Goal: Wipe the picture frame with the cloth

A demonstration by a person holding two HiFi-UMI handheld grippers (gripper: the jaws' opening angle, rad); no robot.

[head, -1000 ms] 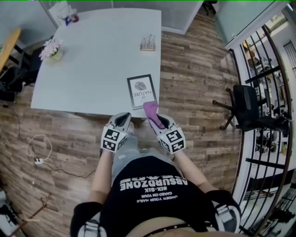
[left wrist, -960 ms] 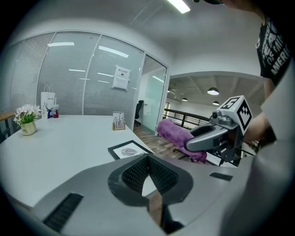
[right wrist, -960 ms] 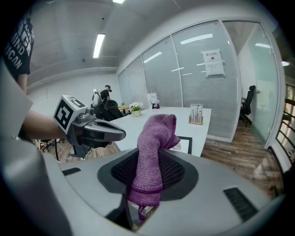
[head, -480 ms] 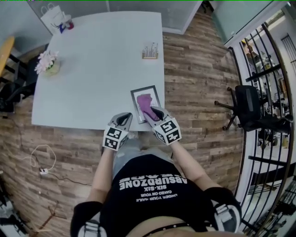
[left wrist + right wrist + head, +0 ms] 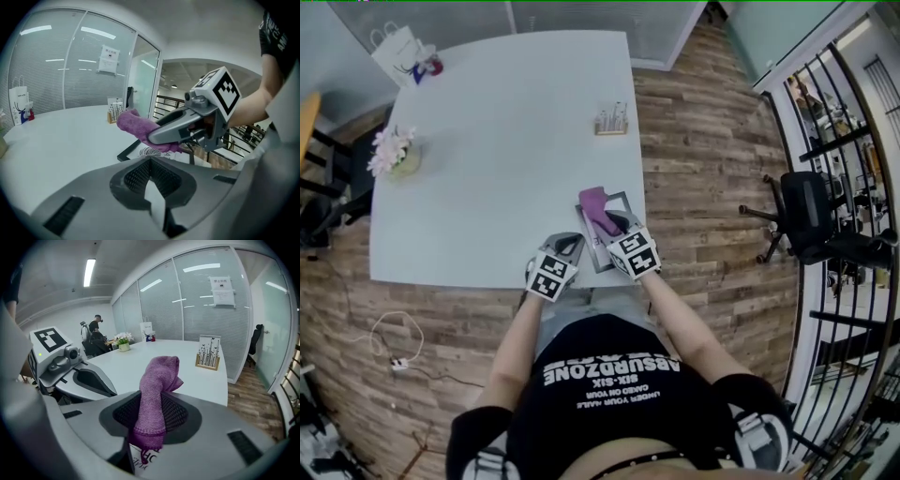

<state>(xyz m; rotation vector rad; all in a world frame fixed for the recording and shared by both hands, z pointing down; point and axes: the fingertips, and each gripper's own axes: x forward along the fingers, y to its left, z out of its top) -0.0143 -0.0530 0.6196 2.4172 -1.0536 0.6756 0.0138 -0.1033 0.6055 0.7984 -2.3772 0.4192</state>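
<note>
A black picture frame (image 5: 602, 246) with a white print lies flat near the front right corner of the white table (image 5: 487, 159). My right gripper (image 5: 615, 225) is over it, shut on a purple cloth (image 5: 596, 206) that drapes onto the frame's far part. In the right gripper view the cloth (image 5: 159, 380) stands up out of the jaws and hides most of the frame. My left gripper (image 5: 568, 246) is shut with nothing in it, just left of the frame's near corner. In the left gripper view the cloth (image 5: 133, 124) rests on the frame (image 5: 151, 151).
A small wooden holder (image 5: 610, 120) stands at the table's far right, a flower pot (image 5: 394, 152) at its left, a white bag (image 5: 396, 45) at the far left corner. An office chair (image 5: 811, 217) and a black railing are to the right, over the wooden floor.
My right gripper has carried the cloth from the table's front edge up onto the frame. The left gripper has shifted right, closer to the frame's near corner.
</note>
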